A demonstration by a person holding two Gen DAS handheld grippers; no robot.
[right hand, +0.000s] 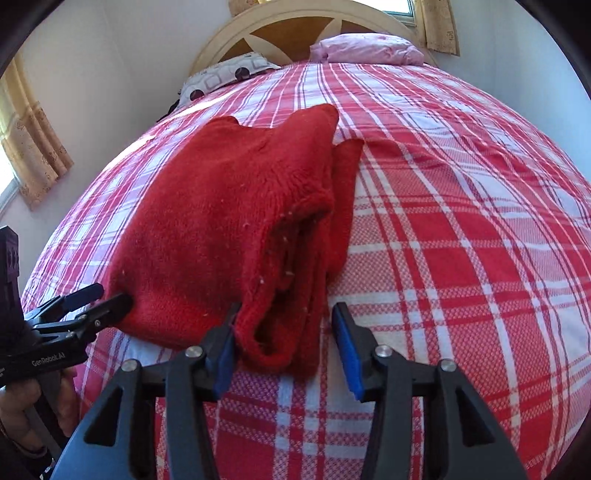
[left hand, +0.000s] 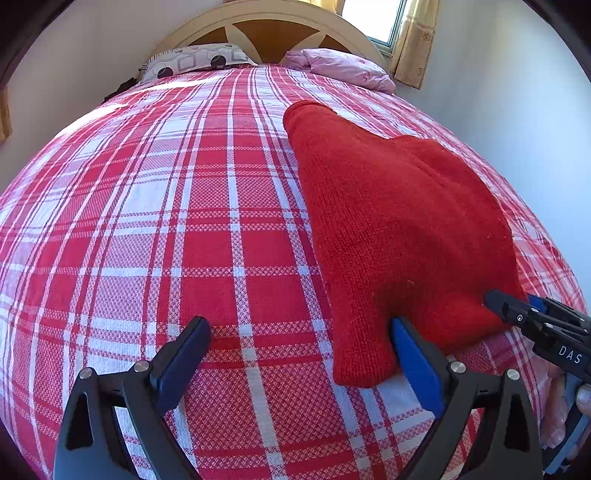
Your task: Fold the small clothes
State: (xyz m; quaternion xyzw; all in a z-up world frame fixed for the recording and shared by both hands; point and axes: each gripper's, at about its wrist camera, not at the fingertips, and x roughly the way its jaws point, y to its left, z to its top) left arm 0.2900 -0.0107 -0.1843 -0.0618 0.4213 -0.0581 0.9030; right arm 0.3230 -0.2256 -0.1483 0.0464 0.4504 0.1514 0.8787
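1. Red knit sweater (left hand: 391,229) lies folded on the bed (left hand: 166,221), toward its near edge, layered edges facing the right wrist view.
2. Left tongs (left hand: 301,354) are spread wide; the blue-padded finger touches the sweater's near left corner, the other finger rests over bare plaid, and nothing is pinched.
3. Right tongs (right hand: 282,339) stand partly apart around the sweater's near folded end. The left pad touches the knit; the right pad is just clear of it, so they straddle it without pinching.
4. In each wrist view the other tongs show at the frame's edge, at the sweater's near corner.
5. Plaid red-and-white cover spreads over the whole bed, with light wrinkles right of the sweater.
6. At the far end a patterned pillow (left hand: 195,59) and a pink bundle (left hand: 340,68) lie against the headboard (left hand: 269,26), well apart from the sweater.
7. Yellow curtains (left hand: 415,40) hang at the window beyond.
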